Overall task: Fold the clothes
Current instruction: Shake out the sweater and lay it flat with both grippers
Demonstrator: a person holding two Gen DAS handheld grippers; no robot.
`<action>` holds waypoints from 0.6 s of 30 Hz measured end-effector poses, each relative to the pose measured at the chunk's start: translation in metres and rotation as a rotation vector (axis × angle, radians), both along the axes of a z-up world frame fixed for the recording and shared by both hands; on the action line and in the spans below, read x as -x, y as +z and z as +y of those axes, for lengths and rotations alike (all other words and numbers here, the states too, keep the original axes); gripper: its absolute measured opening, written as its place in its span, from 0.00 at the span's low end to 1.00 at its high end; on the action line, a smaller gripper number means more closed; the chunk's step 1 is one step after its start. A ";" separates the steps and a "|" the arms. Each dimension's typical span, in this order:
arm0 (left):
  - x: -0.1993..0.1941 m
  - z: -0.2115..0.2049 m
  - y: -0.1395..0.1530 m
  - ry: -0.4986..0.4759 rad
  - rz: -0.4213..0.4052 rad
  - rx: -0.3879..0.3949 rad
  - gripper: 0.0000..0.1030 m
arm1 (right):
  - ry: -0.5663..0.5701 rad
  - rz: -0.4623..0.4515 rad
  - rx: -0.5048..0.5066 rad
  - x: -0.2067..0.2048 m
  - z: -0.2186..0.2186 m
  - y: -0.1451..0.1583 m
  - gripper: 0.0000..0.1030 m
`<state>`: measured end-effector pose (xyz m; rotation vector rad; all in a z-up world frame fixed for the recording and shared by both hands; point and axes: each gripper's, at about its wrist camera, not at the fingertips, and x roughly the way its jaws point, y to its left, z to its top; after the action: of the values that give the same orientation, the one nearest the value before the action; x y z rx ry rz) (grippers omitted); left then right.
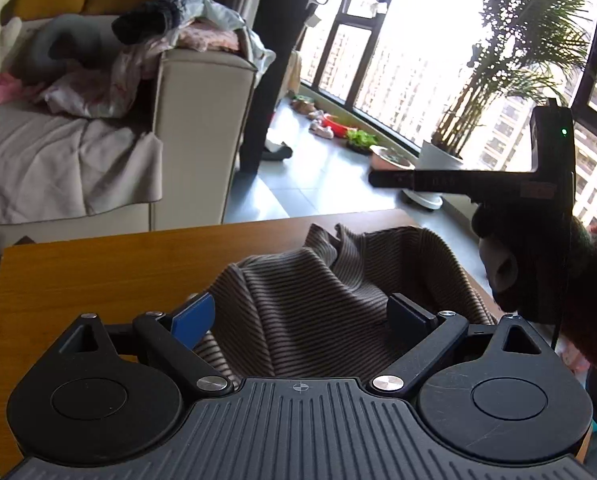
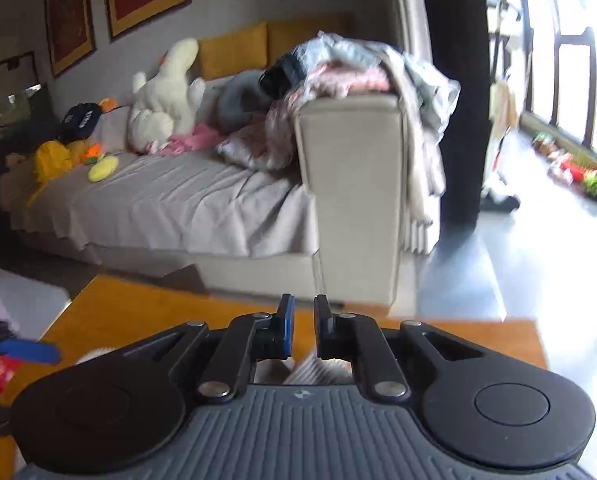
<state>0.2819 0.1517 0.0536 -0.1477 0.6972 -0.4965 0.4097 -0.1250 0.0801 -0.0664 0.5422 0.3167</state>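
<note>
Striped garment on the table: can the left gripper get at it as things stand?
Probably yes. The left gripper is open with the striped garment bunched directly between its fingers on the wooden table; nothing lies between them.

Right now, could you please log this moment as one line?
left gripper: open over striped garment | right gripper: nearly shut, raised | garment crumpled on wooden table

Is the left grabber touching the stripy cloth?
Cannot tell. In the left wrist view the open left gripper frames the striped garment, but its fingers may only be in front of the fabric.
</note>
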 end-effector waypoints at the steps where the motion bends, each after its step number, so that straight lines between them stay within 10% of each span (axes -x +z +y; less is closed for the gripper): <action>1: -0.004 -0.008 -0.005 -0.024 0.010 0.000 0.90 | -0.003 0.008 0.010 0.002 -0.005 -0.004 0.15; 11: -0.054 -0.009 -0.058 0.168 0.049 -0.237 0.66 | -0.028 0.085 0.108 0.026 -0.050 -0.046 0.17; 18: -0.009 -0.008 -0.015 0.244 -0.043 -0.208 0.85 | -0.026 0.019 0.053 0.088 -0.086 -0.028 0.61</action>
<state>0.2908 0.1439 0.0388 -0.0255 0.6744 -0.1911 0.3212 -0.2109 0.0521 -0.1074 0.5700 0.2780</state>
